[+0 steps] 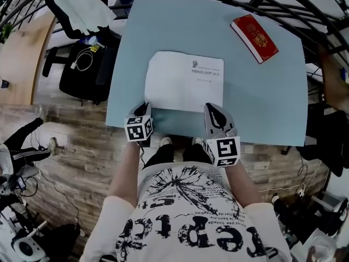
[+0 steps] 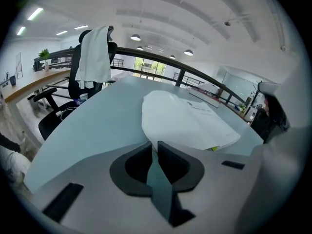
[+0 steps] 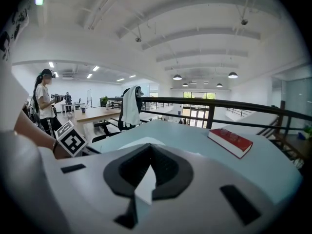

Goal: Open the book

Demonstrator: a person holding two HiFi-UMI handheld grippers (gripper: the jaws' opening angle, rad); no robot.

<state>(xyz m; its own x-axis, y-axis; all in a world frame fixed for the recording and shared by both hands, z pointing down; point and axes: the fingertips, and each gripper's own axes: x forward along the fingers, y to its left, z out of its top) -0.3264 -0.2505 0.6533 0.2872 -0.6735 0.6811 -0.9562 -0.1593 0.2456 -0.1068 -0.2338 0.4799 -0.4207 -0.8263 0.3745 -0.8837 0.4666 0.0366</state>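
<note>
Book [image 1: 185,81] — white, shut. Lay flat on the blue counter [image 1: 262,102], just ahead of both grippers. Showed a thin slit between the left gripper's [image 2: 152,146] jaws; right gripper's [image 3: 145,152] jaws pressed together, nothing pinched by either. Risked shoving the whole book along instead of lifting its cover, with so slim a gap. Could not tell whether either tip touched the near edge — corner hidden behind the jaws.

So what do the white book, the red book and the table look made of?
The white book: paper, with a matte white cover that looks soft; a thick page block shows at its edge. The red book: likely a hardcover, slightly glossy red with gold-coloured print and pale page edges. The table: a smooth pale-blue top, maybe laminate or paint; cannot tell which.
</note>
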